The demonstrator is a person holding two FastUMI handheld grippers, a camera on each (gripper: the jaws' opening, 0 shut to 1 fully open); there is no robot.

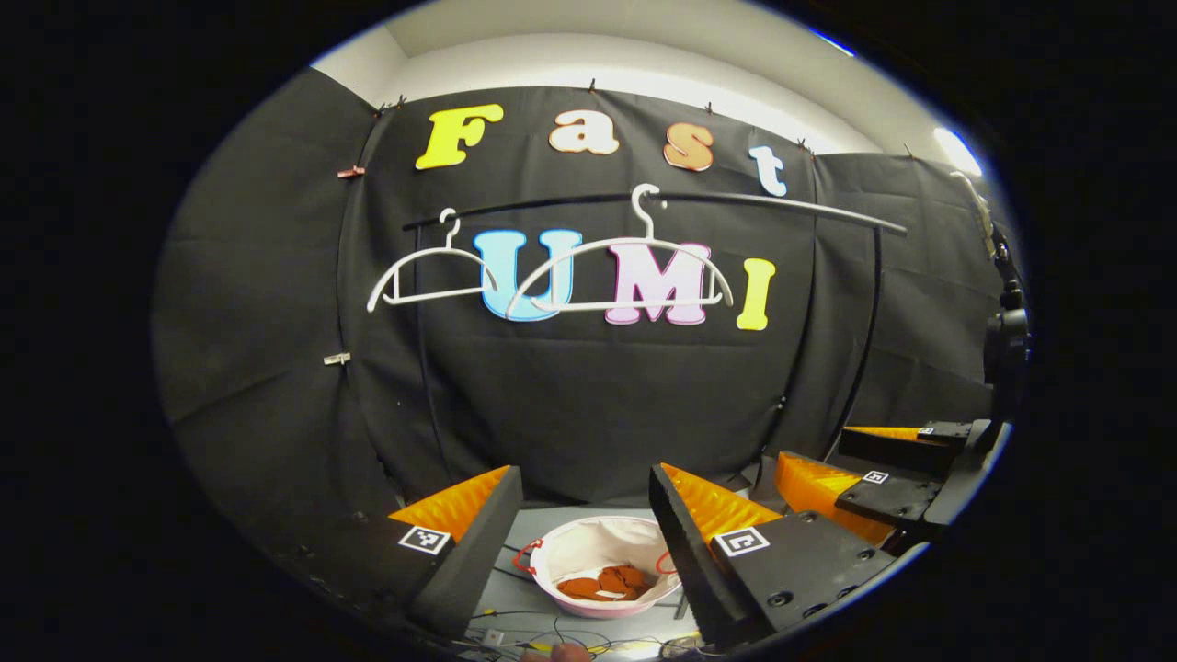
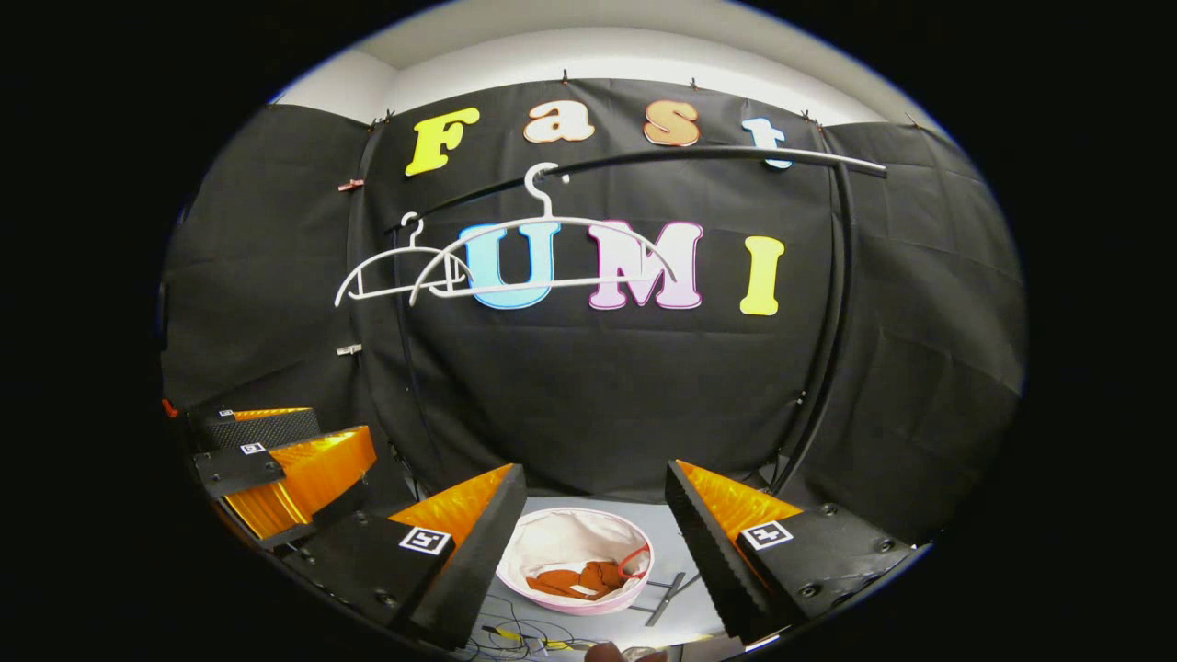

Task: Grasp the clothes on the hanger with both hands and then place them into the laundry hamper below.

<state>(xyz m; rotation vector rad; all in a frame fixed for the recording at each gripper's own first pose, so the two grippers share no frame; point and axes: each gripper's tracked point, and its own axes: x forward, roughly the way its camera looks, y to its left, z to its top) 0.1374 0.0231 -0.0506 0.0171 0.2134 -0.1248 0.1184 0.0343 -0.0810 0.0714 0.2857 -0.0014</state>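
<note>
Two bare white hangers hang on a black rail before the black wall. Below, a round white laundry hamper with a pink rim stands on the grey floor, and a rust-brown garment lies in it. My left gripper is open above the hamper with nothing between its fingers. My right gripper is open too and holds nothing. In the left gripper view the right gripper shows at the right; in the right gripper view the left gripper shows at the left.
Thin cables lie on the floor in front of the hamper. The rail's black upright posts stand at the right. A dark stand with a fixture rises at the far right.
</note>
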